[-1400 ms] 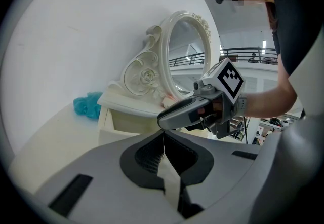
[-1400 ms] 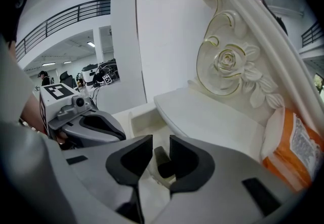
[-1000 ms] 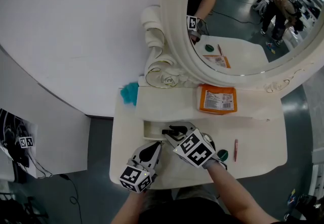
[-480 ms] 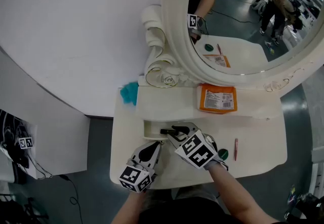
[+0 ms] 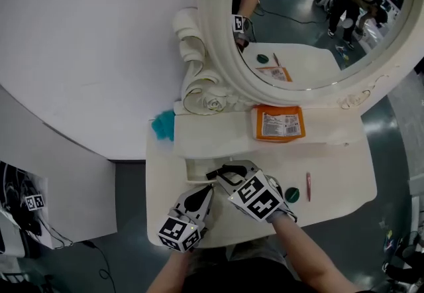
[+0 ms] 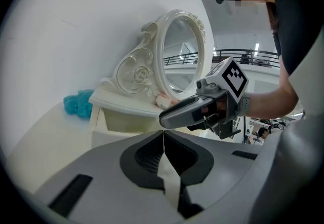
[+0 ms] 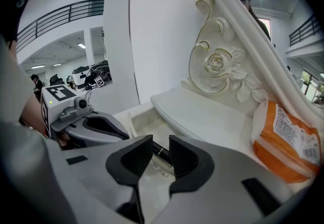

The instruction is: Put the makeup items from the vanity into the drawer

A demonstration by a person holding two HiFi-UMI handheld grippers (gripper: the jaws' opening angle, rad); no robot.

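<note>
The cream vanity's drawer stands pulled out under the raised shelf. My right gripper reaches over it, shut on a black makeup tube with a silver ring. The tube hangs just above the drawer's inside. My left gripper hovers at the vanity's front left, just left of the right one, jaws shut and holding nothing. On the tabletop to the right lie a round green compact and a red pencil. An orange packet lies on the shelf.
A large oval mirror in an ornate cream frame rises behind the shelf. A teal fluffy thing sits at the vanity's back left corner. A white wall runs along the left, and the grey floor lies beyond the vanity's right edge.
The head view has shifted a little. Both grippers stay much where they were, the right one over the drawer with the black tube.
</note>
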